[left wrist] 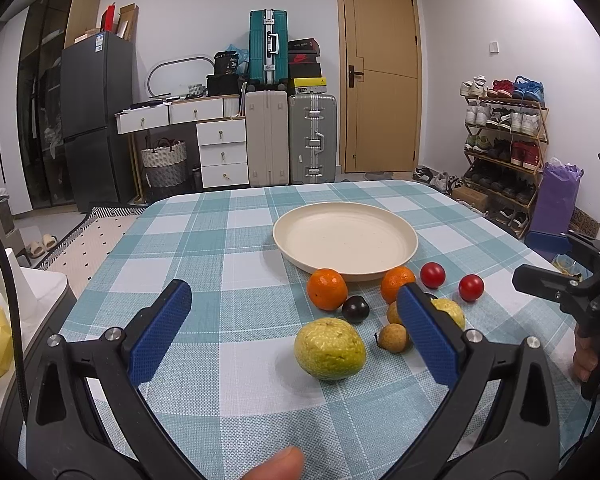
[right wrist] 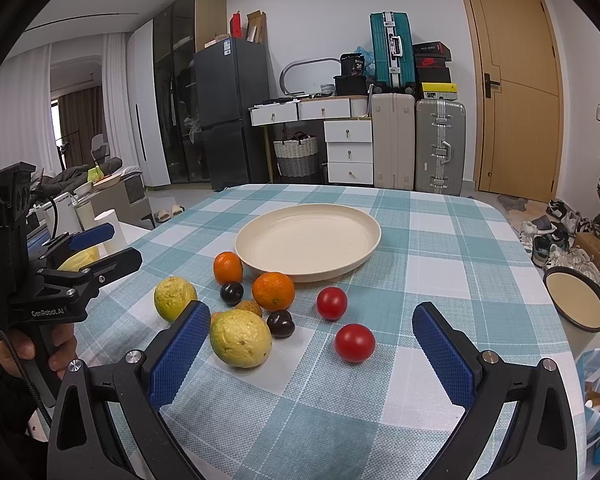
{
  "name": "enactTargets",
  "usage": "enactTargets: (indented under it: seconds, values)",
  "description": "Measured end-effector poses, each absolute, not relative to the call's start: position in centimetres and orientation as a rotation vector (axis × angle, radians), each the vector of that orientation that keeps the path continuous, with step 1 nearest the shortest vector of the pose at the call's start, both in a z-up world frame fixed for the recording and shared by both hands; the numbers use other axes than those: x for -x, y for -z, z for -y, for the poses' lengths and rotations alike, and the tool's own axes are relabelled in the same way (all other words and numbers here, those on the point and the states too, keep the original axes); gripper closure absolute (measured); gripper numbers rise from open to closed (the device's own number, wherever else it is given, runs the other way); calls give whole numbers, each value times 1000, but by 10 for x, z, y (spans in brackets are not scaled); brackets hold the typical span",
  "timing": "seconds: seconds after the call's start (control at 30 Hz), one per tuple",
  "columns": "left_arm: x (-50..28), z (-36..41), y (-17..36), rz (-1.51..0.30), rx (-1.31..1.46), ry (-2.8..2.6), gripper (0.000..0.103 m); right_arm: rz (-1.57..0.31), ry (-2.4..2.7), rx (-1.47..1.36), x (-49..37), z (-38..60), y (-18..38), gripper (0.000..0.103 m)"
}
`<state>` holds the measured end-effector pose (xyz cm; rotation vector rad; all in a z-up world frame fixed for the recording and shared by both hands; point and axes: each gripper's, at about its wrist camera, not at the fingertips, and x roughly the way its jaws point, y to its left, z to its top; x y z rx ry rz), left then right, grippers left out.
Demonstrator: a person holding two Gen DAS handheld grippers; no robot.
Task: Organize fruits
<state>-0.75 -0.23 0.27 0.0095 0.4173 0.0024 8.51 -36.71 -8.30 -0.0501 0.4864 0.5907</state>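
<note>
While my left gripper (left wrist: 294, 330) hangs low over the checked tablecloth (left wrist: 204, 240), its blue pads (left wrist: 158, 338) stand wide apart with nothing between them. Just ahead of the gap, nearer my right pad, lies a yellow-green guava (left wrist: 329, 349), its long axis running across my jaws and its puckered end tipped upward. Beyond it sits a dark plum (left wrist: 355, 309), and past that an orange (left wrist: 327, 289) touching the rim of the cream plate (left wrist: 288, 236). A second orange (left wrist: 396, 284), a small brown longan (left wrist: 394, 337) and another guava (left wrist: 452, 312) are partly hidden behind my right pad. Two red tomatoes (left wrist: 433, 275) rest farther off to the right. At the far right edge my right gripper (left wrist: 540, 278) shows from the side, held in a hand (left wrist: 584, 356).

Seen from my right gripper (right wrist: 306, 354), the jaws are likewise spread and grasp nothing. A guava (right wrist: 241, 338) lies just inside my left pad (right wrist: 178, 354), its long axis across the jaws. One tomato (right wrist: 355, 342) sits straight ahead in the gap, the other tomato (right wrist: 331, 303) beyond it. Two plums (right wrist: 280, 323), two oranges (right wrist: 273, 290) and the far guava (right wrist: 175, 298) cluster between me and the plate (right wrist: 260, 236). Off to the left my left gripper (right wrist: 112, 248) is spread open, held in a hand (right wrist: 60, 350).
</note>
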Motion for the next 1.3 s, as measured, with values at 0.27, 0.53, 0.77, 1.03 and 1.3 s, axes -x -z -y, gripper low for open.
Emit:
enactTargets:
  seconds: [0.27,0.53,0.77,1.03,1.3]
  values:
    - [8,2,-3,-416,-9,-1,0,-487,-590,50,-86,367,83,0]
    - [9,4,-4,-415,-9,-1,0,-488,-588,49,-86,366,84,0]
    - [9,4,-4,-416,-8,-1,0,-488,-586,49,-85,367,83,0]
    - [11,5,-6,-417,-9,3,1,-497,-583,52,-91,373,83,0]
    - [10,12,-10,-428,-19,20,1,-498,-560,49,-89,372,85,0]
